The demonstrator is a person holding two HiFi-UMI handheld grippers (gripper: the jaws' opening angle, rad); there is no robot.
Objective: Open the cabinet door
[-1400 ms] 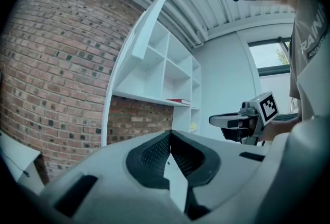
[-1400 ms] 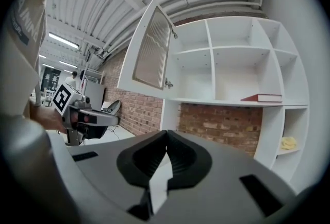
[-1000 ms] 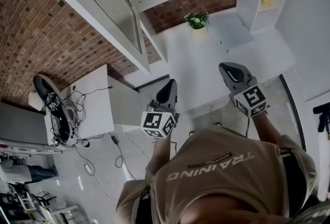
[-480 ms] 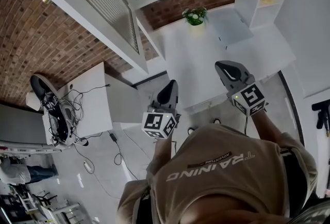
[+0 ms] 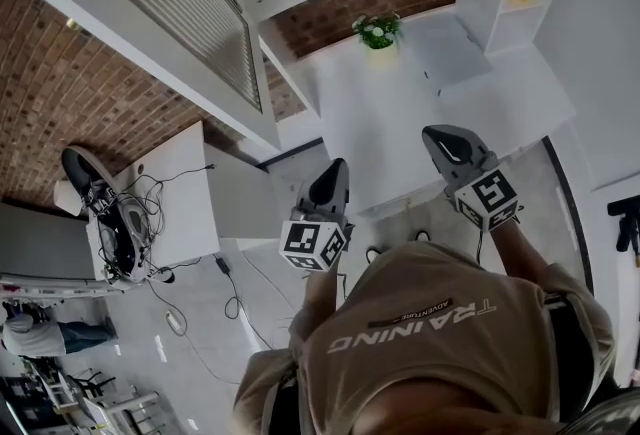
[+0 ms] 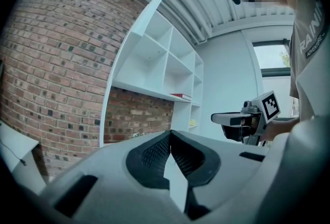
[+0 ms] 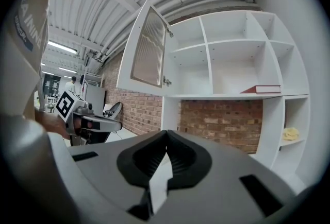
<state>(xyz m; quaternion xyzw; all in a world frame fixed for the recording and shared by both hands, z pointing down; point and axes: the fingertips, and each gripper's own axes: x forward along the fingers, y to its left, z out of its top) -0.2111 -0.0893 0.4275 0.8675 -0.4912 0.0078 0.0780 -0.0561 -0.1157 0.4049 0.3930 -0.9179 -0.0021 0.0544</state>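
Cabinet door [image 7: 149,48] hangs swung wide at upper left of the shelves [image 7: 233,95], well clear of both grippers. Left gripper [image 6: 170,138], right gripper [image 7: 166,138]: jaws closed together, holding nothing. Door likely light, rigid, glazed; grip its frame edge

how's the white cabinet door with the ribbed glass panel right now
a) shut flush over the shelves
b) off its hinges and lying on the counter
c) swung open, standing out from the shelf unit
c: the white-framed cabinet door with the ribbed glass panel stands swung out on its hinges, leaving the white open shelf unit beside it uncovered.
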